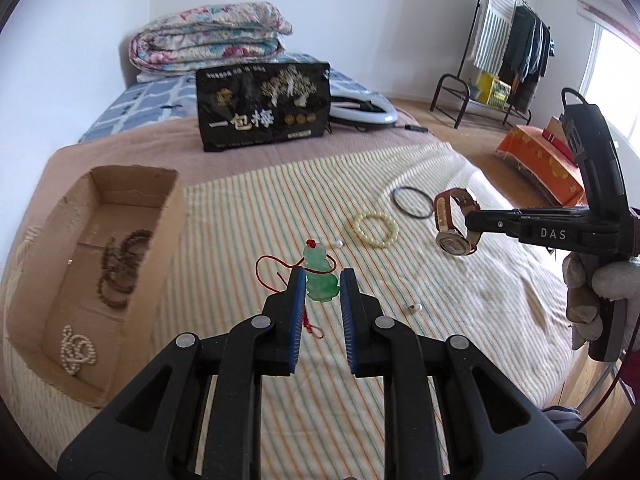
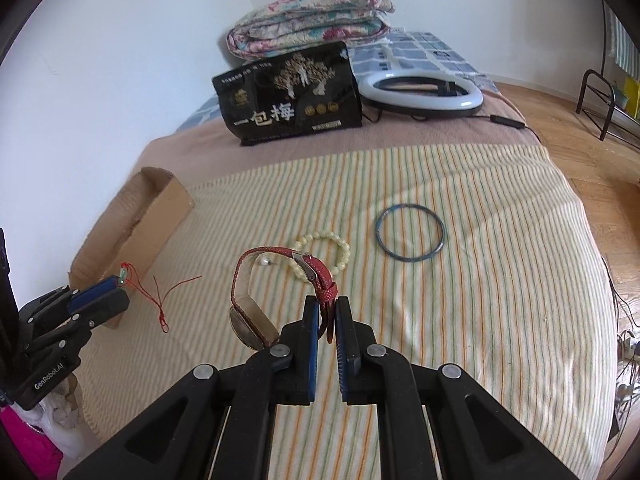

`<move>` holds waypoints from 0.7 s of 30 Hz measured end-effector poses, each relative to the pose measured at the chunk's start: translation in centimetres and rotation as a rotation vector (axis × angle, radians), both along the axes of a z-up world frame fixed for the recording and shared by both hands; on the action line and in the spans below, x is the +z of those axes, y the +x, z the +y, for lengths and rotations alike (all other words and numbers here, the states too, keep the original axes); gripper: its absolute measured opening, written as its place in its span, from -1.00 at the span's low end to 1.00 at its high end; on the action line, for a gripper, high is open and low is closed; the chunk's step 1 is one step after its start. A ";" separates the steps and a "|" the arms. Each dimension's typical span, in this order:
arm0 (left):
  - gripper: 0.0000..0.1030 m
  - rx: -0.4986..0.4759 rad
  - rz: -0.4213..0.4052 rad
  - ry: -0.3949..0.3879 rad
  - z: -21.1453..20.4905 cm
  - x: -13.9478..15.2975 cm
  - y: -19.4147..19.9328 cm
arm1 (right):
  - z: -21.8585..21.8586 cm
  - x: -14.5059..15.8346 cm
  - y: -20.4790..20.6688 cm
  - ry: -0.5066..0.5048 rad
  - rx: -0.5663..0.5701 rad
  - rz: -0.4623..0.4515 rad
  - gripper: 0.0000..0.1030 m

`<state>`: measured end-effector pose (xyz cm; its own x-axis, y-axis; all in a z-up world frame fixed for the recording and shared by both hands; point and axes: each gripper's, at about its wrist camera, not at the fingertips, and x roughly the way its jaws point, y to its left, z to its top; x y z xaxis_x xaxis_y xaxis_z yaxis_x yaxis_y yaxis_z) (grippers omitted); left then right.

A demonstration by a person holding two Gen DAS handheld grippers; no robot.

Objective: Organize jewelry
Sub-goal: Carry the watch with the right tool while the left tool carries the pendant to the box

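My left gripper (image 1: 321, 283) is shut on a green jade pendant (image 1: 319, 276), lifted above the striped bedspread, its red cord (image 1: 267, 270) hanging down. My right gripper (image 2: 327, 312) is shut on the red strap of a wristwatch (image 2: 256, 316), which hangs off the bed; the same watch (image 1: 454, 220) shows at the right of the left wrist view. A cardboard box (image 1: 132, 184) at the left holds a dark bead string (image 1: 122, 264) and a white bead strand (image 1: 76, 350). On the bedspread lie a cream bead bracelet (image 2: 344, 250), a dark bangle (image 2: 410, 232) and a small pearl piece (image 2: 265, 261).
A black printed bag (image 2: 290, 96) stands at the back, with a ring light (image 2: 420, 92) beside it and a folded floral quilt (image 2: 312, 16) behind. A small earring (image 1: 413, 307) lies near the left gripper. A clothes rack (image 1: 508, 48) stands on the wooden floor at right.
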<state>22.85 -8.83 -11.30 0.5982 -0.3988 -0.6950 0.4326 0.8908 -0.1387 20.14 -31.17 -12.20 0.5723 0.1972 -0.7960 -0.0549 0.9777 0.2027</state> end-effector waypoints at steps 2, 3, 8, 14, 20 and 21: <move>-0.69 0.007 -0.010 -0.006 0.7 0.6 -0.2 | 0.4 0.5 -0.1 -0.001 0.005 -0.009 -0.90; -0.69 0.013 -0.019 -0.008 1.2 1.0 -0.4 | 0.8 0.9 -0.1 0.000 0.010 -0.016 -0.89; -0.69 0.034 -0.046 -0.009 3.0 2.2 -0.8 | 2.2 2.2 -0.4 0.004 0.032 -0.040 -0.89; -0.69 0.077 -0.068 -0.014 6.0 3.2 -0.8 | 4.7 3.7 -0.1 0.006 0.074 -0.065 -0.89; -0.69 0.132 -0.074 -0.012 9.6 3.5 -0.1 | 7.6 4.7 0.5 0.013 0.121 -0.080 -0.89; -0.69 0.142 -0.075 -0.011 10.2 3.5 0.0 | 8.2 4.8 0.6 0.014 0.130 -0.081 -0.90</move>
